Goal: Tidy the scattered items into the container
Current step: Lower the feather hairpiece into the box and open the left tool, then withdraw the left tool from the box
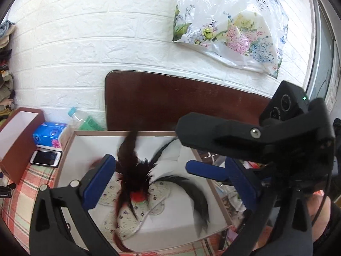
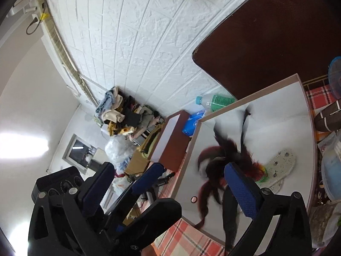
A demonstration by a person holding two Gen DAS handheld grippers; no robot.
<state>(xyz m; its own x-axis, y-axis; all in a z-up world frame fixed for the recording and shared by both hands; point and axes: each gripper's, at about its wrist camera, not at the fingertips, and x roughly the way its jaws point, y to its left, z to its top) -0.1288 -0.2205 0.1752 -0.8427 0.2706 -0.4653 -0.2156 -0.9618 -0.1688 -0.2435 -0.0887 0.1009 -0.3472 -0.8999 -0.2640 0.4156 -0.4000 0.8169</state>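
Both the left gripper (image 1: 170, 183) and right gripper (image 2: 189, 185) gape wide and empty over the box (image 1: 70, 147) at frame centre, so draw back slowly to avoid snagging the feathers (image 1: 134, 170).

Plaid-covered surface (image 1: 32, 183), shallow white box (image 1: 70, 149), phone (image 1: 45, 158), brown open box (image 1: 19, 149), tissue pack (image 1: 50, 134)
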